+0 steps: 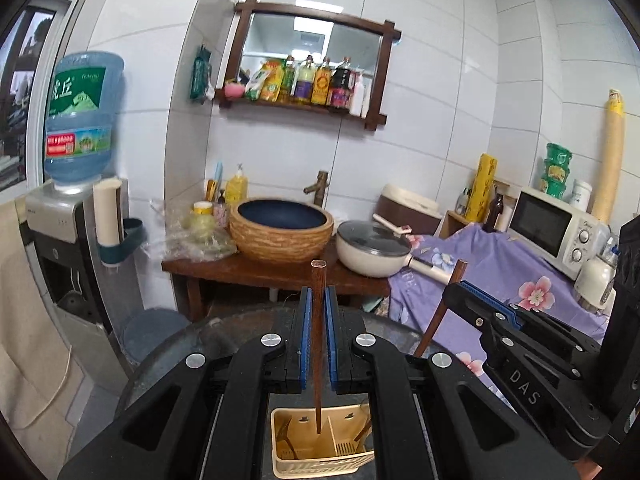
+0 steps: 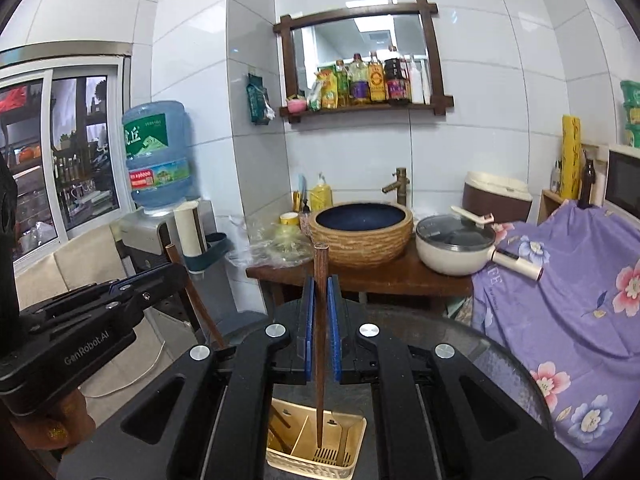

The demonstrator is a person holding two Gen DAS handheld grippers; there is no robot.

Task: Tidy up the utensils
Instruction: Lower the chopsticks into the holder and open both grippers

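Observation:
My left gripper (image 1: 319,304) is shut on a brown wooden chopstick (image 1: 318,344) held upright, its lower tip hanging over the beige utensil holder (image 1: 320,464) on the round glass table. My right gripper (image 2: 321,296) is shut on a second brown chopstick (image 2: 320,344), also upright, its tip down in the right compartment of the same holder (image 2: 316,466). The right gripper (image 1: 480,300) with its chopstick (image 1: 438,312) shows at the right of the left wrist view. The left gripper (image 2: 120,286) with its chopstick (image 2: 192,292) shows at the left of the right wrist view. Other utensils lean inside the holder.
Beyond the round glass table (image 2: 500,364) stands a wooden counter with a woven basin (image 1: 281,232), a white lidded pot (image 1: 372,250) and a plastic bag. A purple floral cloth (image 2: 568,292) covers furniture at right with a microwave (image 1: 556,228). A water dispenser (image 1: 76,208) stands at left.

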